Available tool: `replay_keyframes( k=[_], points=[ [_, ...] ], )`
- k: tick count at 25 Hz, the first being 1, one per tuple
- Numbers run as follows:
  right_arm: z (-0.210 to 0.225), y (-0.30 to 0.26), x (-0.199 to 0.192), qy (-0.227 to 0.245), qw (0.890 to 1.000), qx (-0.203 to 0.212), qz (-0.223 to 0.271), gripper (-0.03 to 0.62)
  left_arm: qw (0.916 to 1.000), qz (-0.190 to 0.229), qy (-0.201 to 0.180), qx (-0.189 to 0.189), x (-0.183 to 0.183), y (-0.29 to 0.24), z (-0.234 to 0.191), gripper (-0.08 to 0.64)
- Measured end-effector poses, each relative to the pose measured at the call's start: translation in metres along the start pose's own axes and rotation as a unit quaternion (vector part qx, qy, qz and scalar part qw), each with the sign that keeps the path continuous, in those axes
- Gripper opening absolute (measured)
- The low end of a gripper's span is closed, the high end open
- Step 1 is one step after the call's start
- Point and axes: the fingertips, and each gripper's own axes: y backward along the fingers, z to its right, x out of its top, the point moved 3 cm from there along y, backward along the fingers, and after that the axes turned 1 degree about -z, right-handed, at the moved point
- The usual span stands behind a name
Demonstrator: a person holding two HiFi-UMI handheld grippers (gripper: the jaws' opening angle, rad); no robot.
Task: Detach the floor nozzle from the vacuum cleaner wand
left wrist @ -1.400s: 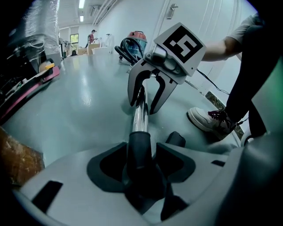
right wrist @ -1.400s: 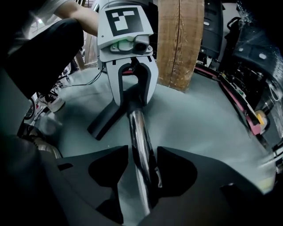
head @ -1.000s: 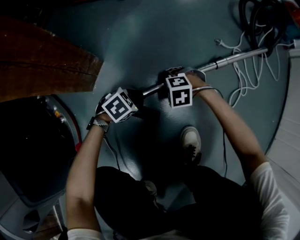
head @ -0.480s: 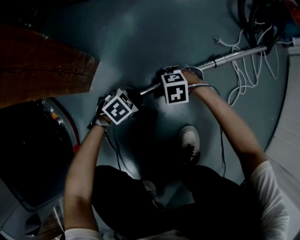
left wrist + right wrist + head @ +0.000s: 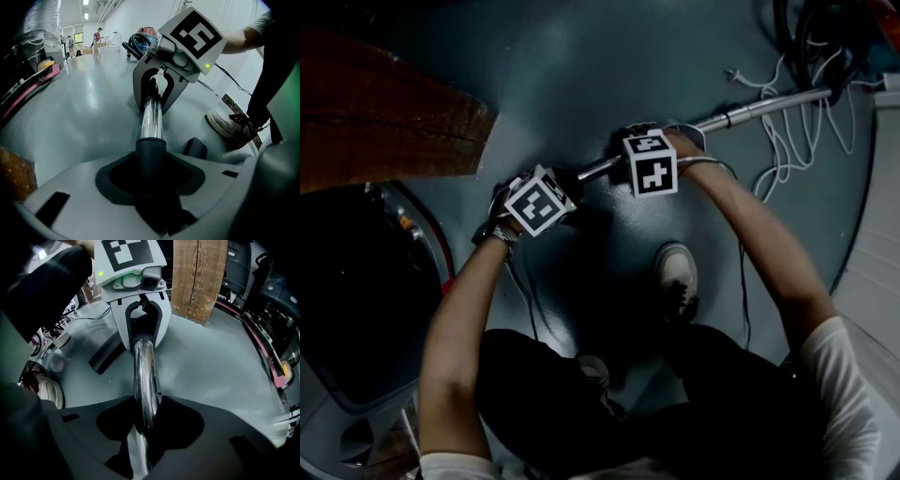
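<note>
Floor nozzle of black plastic (image 5: 105, 355) lies low on the glossy grey-blue floor (image 5: 581, 66) beneath the left gripper (image 5: 143, 336), whose pale jaws are clamped on the nozzle's dark round neck (image 5: 151, 154). The chrome wand (image 5: 764, 106), smooth and mirror-bright, runs out of that neck. The right gripper (image 5: 157, 93) is clenched round the bare metal just beside the left one. A rough brown wooden board (image 5: 384, 112) stands near on the left gripper's side, with a dark rounded machine shell (image 5: 356, 319) next to it. Loose white cable (image 5: 787, 150) and coiled black hose (image 5: 816, 37) crowd the wand's far end. The person's white shoe (image 5: 678, 272) is planted near the grippers. Bare floor lies beyond the wand's middle.
</note>
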Motion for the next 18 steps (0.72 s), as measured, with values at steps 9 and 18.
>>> replay_keyframes(
  k=[9,18],
  points=[
    [-0.009,0.007,0.001,0.041,0.999,-0.031,0.02,0.144,1.0,-0.009,-0.001,-0.002,0.001,0.004,0.013,0.17],
    [-0.021,0.027,0.005,0.057,0.997,-0.045,0.033,0.143,0.9983,0.031,0.016,-0.047,0.008,0.023,0.029,0.17]
  ],
)
